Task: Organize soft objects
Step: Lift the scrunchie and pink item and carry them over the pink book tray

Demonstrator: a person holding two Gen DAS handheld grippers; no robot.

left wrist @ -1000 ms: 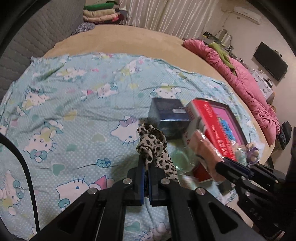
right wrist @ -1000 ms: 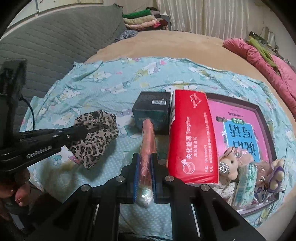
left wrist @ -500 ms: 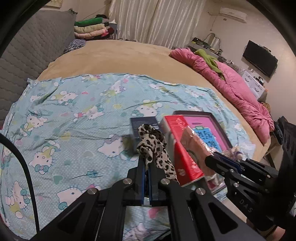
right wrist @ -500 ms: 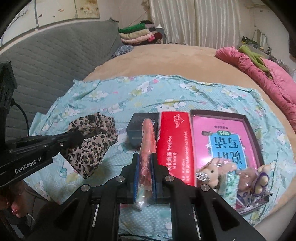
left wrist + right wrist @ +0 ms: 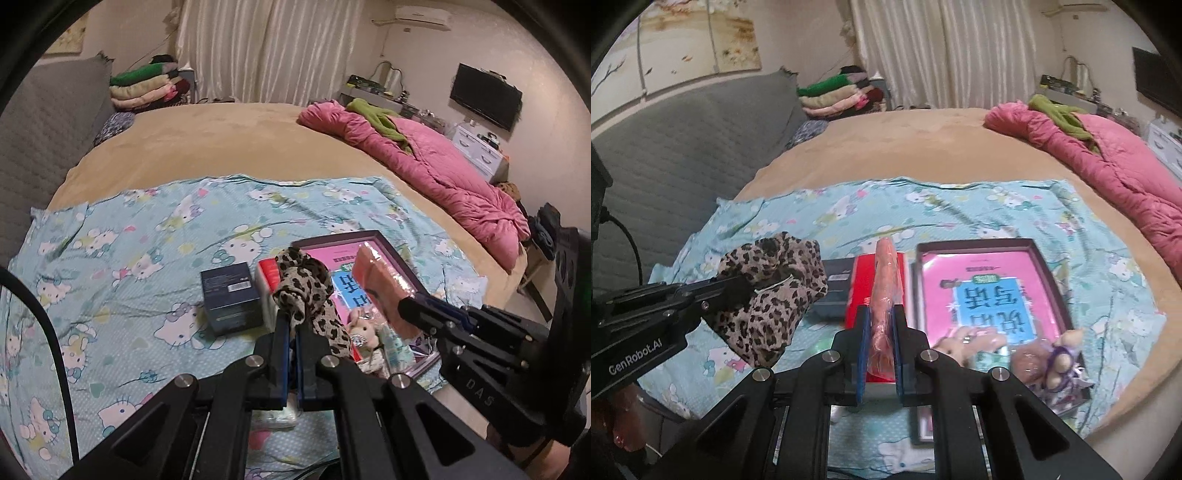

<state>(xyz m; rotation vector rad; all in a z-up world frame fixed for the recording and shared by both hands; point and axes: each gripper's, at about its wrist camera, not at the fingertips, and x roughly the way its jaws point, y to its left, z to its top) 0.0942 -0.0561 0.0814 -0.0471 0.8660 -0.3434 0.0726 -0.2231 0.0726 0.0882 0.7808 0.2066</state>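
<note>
Leopard cloth (image 5: 303, 284) is pinched in the left gripper (image 5: 291, 332), whose fingers clench on it, bunched and held above the bed sheet (image 5: 147, 258). The right gripper (image 5: 881, 325) has its fingers clamped on a pink pack (image 5: 884, 280), also held up off the sheet. Taking the pink tray (image 5: 1049, 273) as landmark: a red pack (image 5: 858, 291) lies just left of it, a dark box (image 5: 229, 299) left of that, and small plush toys (image 5: 1060, 354) sit at the tray's near end. A pink quilt (image 5: 424, 162) lies well beyond it.
</note>
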